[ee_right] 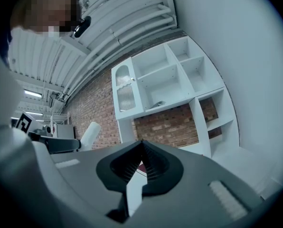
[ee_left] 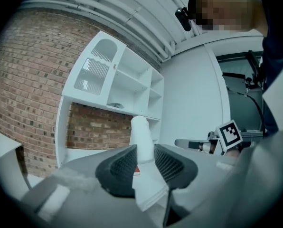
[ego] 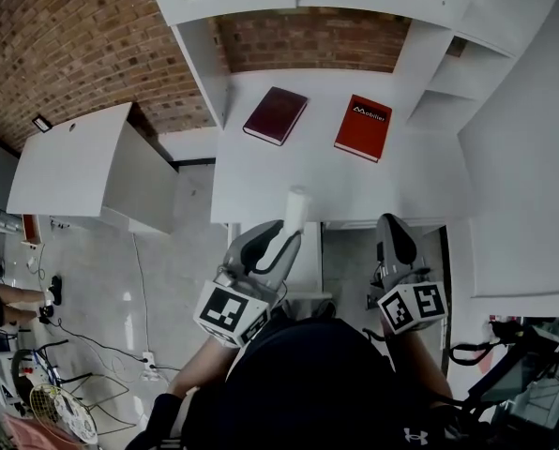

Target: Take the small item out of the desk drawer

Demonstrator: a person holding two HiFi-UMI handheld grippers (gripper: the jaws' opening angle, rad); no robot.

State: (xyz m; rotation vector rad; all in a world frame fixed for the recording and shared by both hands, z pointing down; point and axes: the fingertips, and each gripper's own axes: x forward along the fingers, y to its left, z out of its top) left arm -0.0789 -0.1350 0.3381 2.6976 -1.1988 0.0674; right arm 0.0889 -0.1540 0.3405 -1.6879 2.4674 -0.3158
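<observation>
Right gripper (ee_right: 142, 150), jaws together, white shelving (ee_right: 166, 82) beyond

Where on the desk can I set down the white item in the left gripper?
Bare: the front band of the desk, from the maroon book and the red book to the near edge; also a narrower strip between them. The books crowd the back.

left gripper (ego: 281, 235) (ee_left: 145, 151): jaws clamped on a white tube (ego: 295, 209) (ee_left: 140, 132), pointing forward
right gripper (ego: 393, 221) (ee_right: 142, 145): jaws pressed together, nothing between them
forearms (ego: 203, 368): bent, tucked close to the torso
</observation>
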